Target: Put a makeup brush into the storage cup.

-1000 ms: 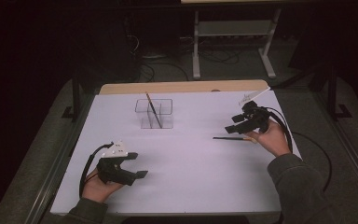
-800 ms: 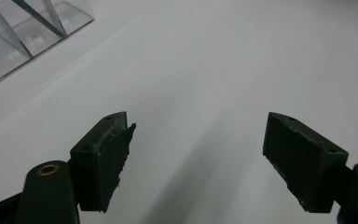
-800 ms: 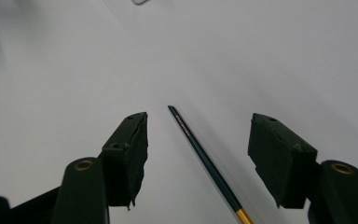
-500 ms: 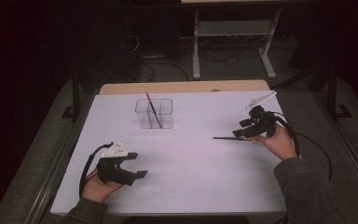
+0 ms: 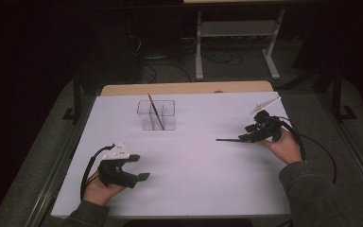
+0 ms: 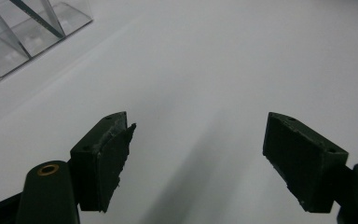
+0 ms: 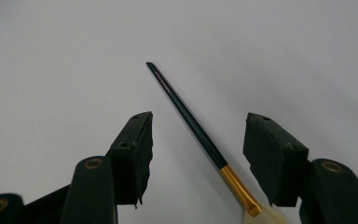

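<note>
Right gripper view: the right hand-held gripper (image 7: pixel 193 156) stands with its jaws partly apart and has just been closing; a brush (image 7: pixel 193 123) lies between them, and neither pad presses on it.
Brush, detail: dark slender handle, gold ferrule (image 7: pixel 238 189) near the bottom edge, pale bristles just below it; it lies flat on the white counter (image 7: pixel 74 56), handle tip pointing away from the jaws.
Brush, place: in the high view the brush (image 5: pixel 228 140) lies on the right part of the counter (image 5: pixel 194 189), its handle reaching left from the right hand-held gripper (image 5: pixel 246 137).
Left hand-held gripper: jaws wide and empty in the left gripper view (image 6: pixel 198 161); in the high view it rests near the front left of the counter (image 5: pixel 139 168), well apart from the brush.
Holder: a clear divided holder (image 5: pixel 157 115) stands towards the far middle of the counter, with another thin brush (image 5: pixel 154 108) leaning in it.
Step in hand: by judgement, the grasp of the lying brush, with the jaws set either side of the handle just above the ferrule.
Next move: it calls for closing the jaws squarely on the handle, low enough to catch so thin a thing, then a lift; the holder is the likely goal.
Risk: the thin handle may roll or slip out sideways if one pad meets it first.
</note>
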`<state>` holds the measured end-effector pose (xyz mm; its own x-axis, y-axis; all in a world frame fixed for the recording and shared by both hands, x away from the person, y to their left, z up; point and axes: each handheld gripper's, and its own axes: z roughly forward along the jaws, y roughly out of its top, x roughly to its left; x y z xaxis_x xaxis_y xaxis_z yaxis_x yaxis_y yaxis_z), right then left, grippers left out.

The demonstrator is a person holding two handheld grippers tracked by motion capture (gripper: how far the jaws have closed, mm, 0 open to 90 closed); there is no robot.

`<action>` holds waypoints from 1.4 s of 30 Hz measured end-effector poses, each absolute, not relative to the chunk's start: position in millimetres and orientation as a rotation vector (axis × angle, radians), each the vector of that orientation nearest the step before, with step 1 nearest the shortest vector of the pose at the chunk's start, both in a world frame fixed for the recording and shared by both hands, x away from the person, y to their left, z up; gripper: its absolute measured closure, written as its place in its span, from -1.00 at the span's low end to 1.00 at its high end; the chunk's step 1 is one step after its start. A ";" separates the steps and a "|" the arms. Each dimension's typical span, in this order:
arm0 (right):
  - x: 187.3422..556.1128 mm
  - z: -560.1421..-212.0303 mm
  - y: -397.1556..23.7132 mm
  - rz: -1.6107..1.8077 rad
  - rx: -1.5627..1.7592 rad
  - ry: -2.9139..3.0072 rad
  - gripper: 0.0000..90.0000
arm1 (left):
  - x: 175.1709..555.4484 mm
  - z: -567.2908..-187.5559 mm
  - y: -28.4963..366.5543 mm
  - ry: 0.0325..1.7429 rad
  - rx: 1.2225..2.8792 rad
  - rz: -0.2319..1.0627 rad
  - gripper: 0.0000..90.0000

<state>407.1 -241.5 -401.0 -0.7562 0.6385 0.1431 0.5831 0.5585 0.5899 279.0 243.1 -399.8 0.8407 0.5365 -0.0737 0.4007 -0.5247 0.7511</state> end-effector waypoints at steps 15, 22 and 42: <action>409.7 -409.7 -237.2 0.901 1.050 2.733 0.10 | 278.7 -399.4 243.2 0.677 2.188 0.214 -0.51; 409.8 -414.4 -234.4 0.884 1.039 2.747 0.17 | 278.5 -399.5 242.8 0.675 2.190 0.212 -0.51; 414.5 -421.6 -231.0 0.815 1.031 2.756 0.40 | 279.2 -400.0 243.1 0.673 2.195 0.209 -0.51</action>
